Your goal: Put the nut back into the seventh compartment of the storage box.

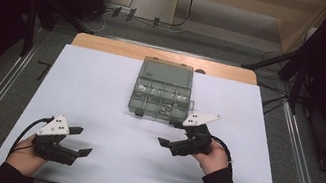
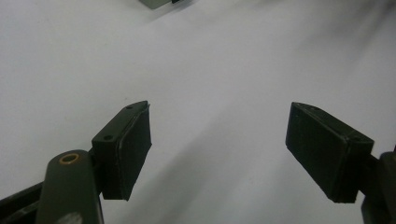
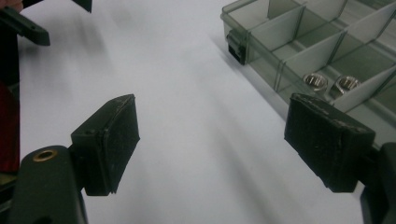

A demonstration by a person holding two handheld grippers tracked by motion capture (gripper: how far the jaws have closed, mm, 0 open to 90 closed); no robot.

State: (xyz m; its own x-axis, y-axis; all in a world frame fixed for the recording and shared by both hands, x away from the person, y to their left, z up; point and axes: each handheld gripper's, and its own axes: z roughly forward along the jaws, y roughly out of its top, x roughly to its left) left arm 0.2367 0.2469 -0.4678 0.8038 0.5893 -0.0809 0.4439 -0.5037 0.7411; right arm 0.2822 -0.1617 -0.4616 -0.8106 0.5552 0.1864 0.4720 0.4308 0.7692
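Observation:
A grey see-through compartment box (image 1: 162,89) lies at the table's middle back with its lid folded open away from me. In the right gripper view the box (image 3: 299,51) has divided cells, and two metal nuts (image 3: 315,80) lie in one near cell. My right gripper (image 1: 170,132) hovers just in front of the box's near right corner. Its jaws (image 3: 212,140) are open, with only bare white table between them. My left gripper (image 1: 82,141) rests near the front left, also open (image 2: 219,140) and holding nothing.
A white sheet (image 1: 100,90) covers the table, with a wooden strip (image 1: 108,45) along the back edge. A corner of the box (image 2: 154,3) peeks in at the top of the left gripper view. Stand legs and cables (image 1: 278,61) lie on the floor behind the table.

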